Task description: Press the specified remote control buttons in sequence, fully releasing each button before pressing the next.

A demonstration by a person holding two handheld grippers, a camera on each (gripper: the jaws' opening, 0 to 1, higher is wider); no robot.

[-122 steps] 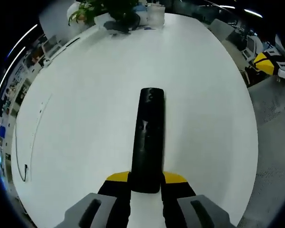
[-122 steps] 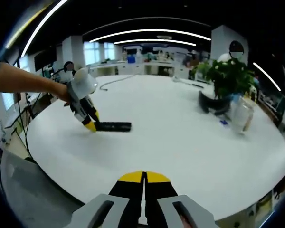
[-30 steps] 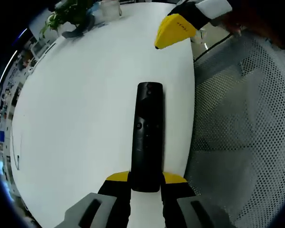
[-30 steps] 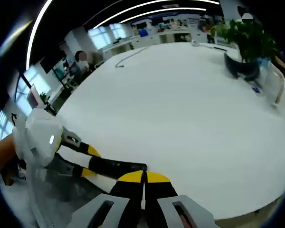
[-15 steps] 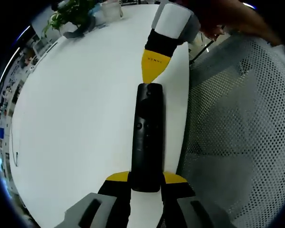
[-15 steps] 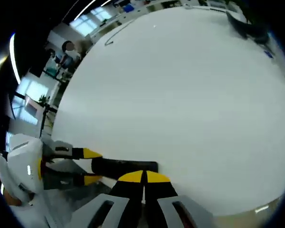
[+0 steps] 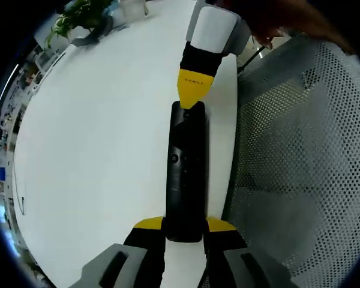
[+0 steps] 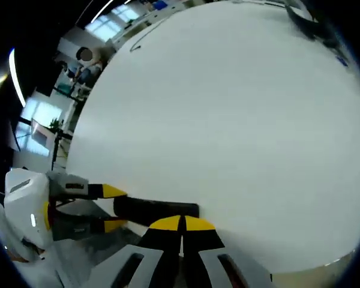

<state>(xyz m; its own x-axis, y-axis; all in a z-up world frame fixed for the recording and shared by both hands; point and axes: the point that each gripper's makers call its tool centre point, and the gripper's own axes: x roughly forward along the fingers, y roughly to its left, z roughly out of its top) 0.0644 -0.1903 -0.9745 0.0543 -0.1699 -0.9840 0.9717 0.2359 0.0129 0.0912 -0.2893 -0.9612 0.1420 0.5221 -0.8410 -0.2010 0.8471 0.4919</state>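
Two grippers: both engaged on one black remote control (image 7: pixel 186 174).
Table: white round table (image 7: pixel 96 132); potted plant (image 7: pixel 78 21) at 11 o'clock of the left gripper view.
Left gripper: left gripper (image 7: pixel 185 231) at 6 o'clock, jaws pinching the near end of the remote, which runs toward 12 o'clock over the table's edge.
Right gripper: right gripper (image 7: pixel 191 99), jaws pressed together, yellow tip bearing on the remote's far end, apparently at a top button.
Right gripper view: remote (image 8: pixel 153 210) at 7 o'clock, just beyond the tip (image 8: pixel 181 223); left gripper (image 8: pixel 108 207) holding its other end.
Chair: mesh chair (image 7: pixel 300 180) at 3 o'clock.
Risk: tip may slide off the button or strike a neighbouring one; downward force could tilt the remote in its end-only grip; incomplete release would spoil the sequence.
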